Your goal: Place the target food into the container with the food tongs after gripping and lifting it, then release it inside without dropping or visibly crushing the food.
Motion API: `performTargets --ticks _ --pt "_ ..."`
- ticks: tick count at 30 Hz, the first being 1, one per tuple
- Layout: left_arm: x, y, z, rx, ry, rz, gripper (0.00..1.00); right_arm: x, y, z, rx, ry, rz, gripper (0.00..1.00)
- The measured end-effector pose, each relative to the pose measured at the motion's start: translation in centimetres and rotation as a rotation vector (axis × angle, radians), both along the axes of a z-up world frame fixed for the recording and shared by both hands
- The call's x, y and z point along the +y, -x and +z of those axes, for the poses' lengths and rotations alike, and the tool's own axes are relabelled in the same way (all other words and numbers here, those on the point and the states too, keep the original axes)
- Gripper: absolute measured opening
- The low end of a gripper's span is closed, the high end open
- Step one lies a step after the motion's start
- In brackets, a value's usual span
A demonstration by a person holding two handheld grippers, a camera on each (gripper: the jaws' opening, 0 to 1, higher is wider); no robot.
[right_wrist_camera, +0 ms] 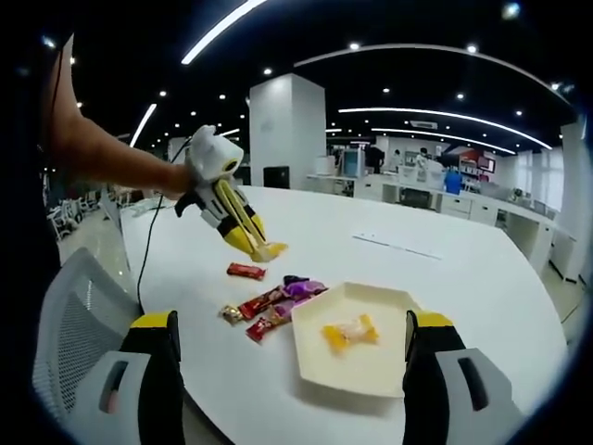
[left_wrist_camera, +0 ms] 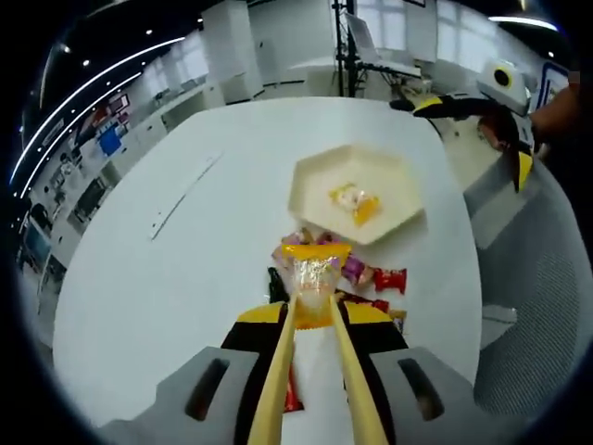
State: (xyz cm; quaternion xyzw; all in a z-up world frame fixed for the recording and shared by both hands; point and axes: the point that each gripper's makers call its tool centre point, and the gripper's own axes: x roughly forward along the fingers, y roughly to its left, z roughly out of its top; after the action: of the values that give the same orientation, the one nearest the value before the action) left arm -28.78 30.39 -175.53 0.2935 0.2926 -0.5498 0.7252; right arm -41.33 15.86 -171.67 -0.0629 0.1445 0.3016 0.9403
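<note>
The wrapped candy (left_wrist_camera: 313, 274) I am after sits pinched between the tips of the wooden tongs (left_wrist_camera: 315, 371), lifted clear of the table (left_wrist_camera: 185, 278), with the rest of the sweets pile (left_wrist_camera: 366, 278) just beyond it. Its wrapper is clear and crinkly with a yellow band at the top, so I judge it slippery and easy to crease; a light squeeze suits it. The tongs are two pale flat slats that ride in my left claw (left_wrist_camera: 313, 315), which presses them together on the candy. From the right gripper view I see that left claw (right_wrist_camera: 243, 227) raised above the table, the yellow-tipped tongs (right_wrist_camera: 264, 248) hanging over a red sweet (right_wrist_camera: 246, 271). The container (left_wrist_camera: 315, 181) is a cream, smooth, six-sided shallow tray, near the pile, and already holds one yellow-wrapped piece (left_wrist_camera: 355, 202). I judge the lift done and the carry next. My right claw (right_wrist_camera: 292, 371) is spread wide and empty, its jaws either side of the tray (right_wrist_camera: 371, 366), idle beside it.
</note>
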Motion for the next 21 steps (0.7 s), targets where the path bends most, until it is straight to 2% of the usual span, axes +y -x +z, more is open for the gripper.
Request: performTargets --ticks 13,21 --pt "-6.7 0.5 0.6 -0.003 -0.011 -0.112 0.19 -0.3 -0.1 0.1 -0.005 -0.011 -0.015 0.99" --pt "-9.5 0.6 1.1 -0.003 -0.015 -0.153 0.19 -0.5 -0.3 0.3 -0.012 -0.017 -0.028 0.99"
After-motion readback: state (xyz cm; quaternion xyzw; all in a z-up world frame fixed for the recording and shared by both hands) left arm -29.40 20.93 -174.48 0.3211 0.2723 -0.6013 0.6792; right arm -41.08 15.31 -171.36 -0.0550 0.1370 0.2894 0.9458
